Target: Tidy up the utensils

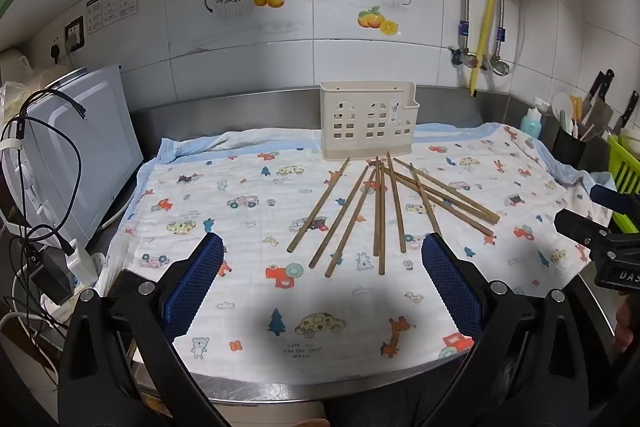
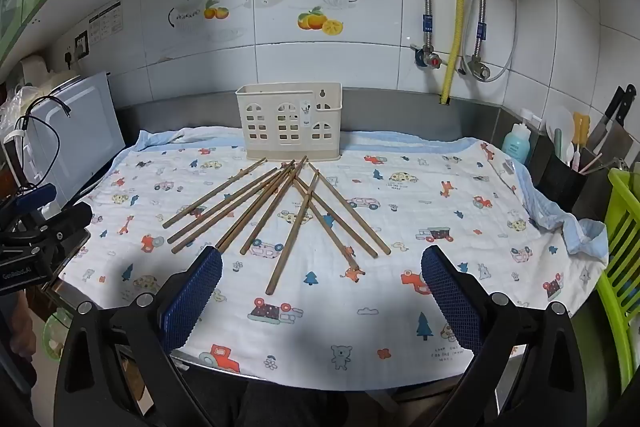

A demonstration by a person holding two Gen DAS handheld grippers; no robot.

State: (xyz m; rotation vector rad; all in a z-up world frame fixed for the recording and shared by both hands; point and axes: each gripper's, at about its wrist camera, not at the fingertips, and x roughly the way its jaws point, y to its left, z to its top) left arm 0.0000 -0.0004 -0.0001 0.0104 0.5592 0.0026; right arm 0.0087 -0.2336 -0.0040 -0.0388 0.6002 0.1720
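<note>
left gripper (image 1: 322, 275) spread wide, empty | right gripper (image 2: 322, 287) likewise | chopsticks (image 1: 380, 211) fanned, crossing on cloth (image 1: 240, 227), near side of holder (image 1: 368, 125) | risk: crossed sticks might roll or lift together when pinched

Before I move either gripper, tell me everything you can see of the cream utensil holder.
The utensil holder is a cream box that looks like plastic, its front pierced with arched, window-like cutouts. One end has a lower front wall, and a keyhole hanging slot shows in the back wall. It stands upright at the far edge of the printed cloth, before the steel backsplash. It looks empty. The chopsticks fan out just before its base; contact is unclear.
</note>
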